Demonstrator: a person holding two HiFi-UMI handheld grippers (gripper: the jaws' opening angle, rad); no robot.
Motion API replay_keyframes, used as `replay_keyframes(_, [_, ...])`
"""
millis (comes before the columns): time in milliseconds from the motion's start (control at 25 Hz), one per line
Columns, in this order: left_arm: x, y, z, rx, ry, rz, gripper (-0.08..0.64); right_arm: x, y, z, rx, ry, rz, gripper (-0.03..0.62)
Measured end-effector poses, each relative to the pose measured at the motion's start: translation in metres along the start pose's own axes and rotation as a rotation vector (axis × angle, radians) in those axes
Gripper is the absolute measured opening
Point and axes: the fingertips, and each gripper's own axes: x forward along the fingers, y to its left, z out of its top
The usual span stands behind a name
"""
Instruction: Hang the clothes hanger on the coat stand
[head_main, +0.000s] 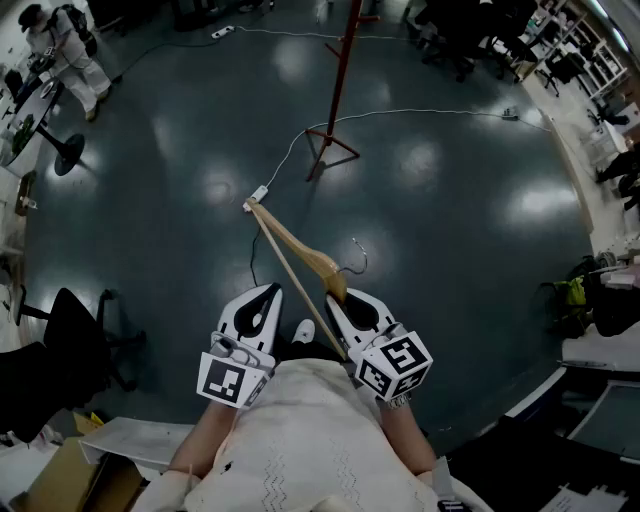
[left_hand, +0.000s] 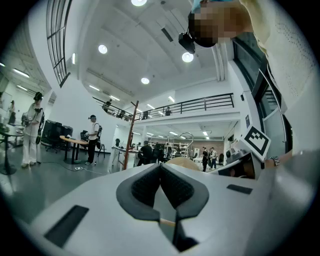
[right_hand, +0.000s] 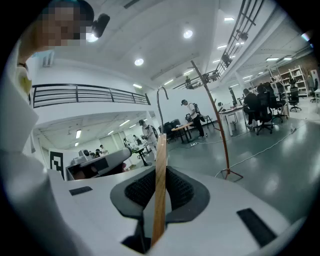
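A wooden clothes hanger (head_main: 295, 255) with a metal hook (head_main: 358, 258) sticks out forward over the dark floor. My right gripper (head_main: 337, 296) is shut on its lower wooden bar. In the right gripper view the bar (right_hand: 160, 185) runs upright between the pads, and the hook (right_hand: 160, 102) rises above it. My left gripper (head_main: 269, 291) hangs just left of the hanger, shut with nothing in it; its pads (left_hand: 150, 185) meet in the left gripper view. The red coat stand (head_main: 337, 85) is further ahead, and it also shows as the stand (left_hand: 131, 135) and the stand (right_hand: 216, 117) in the gripper views.
A white cable with a power strip (head_main: 258, 192) lies on the floor near the stand's feet (head_main: 328, 150). A black office chair (head_main: 75, 345) is at the left. A person (head_main: 68, 50) stands by desks at the far left. Desks and shelves line the right side.
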Motion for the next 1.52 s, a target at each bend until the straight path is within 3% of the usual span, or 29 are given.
replay_keyframes(400, [0.001,0.008,-0.001,-0.001,-0.019,0.022,0.012,0.006,-0.007,-0.004,0.008,0.004,0.002,0.070])
replay_keyframes(920, [0.073,0.036,-0.011,-0.007,-0.012,-0.032,0.012,0.043,-0.059,0.010,0.050,0.032,-0.036,0.071])
replay_keyframes(1080, [0.105,0.056,-0.004,-0.052,-0.049,-0.024,0.012,0.069,-0.085,0.012,0.053,0.075,-0.052,0.070])
replay_keyframes(1520, [0.198,0.127,0.010,-0.047,-0.050,-0.015,0.012,0.151,-0.142,0.074,0.019,0.099,-0.017,0.071])
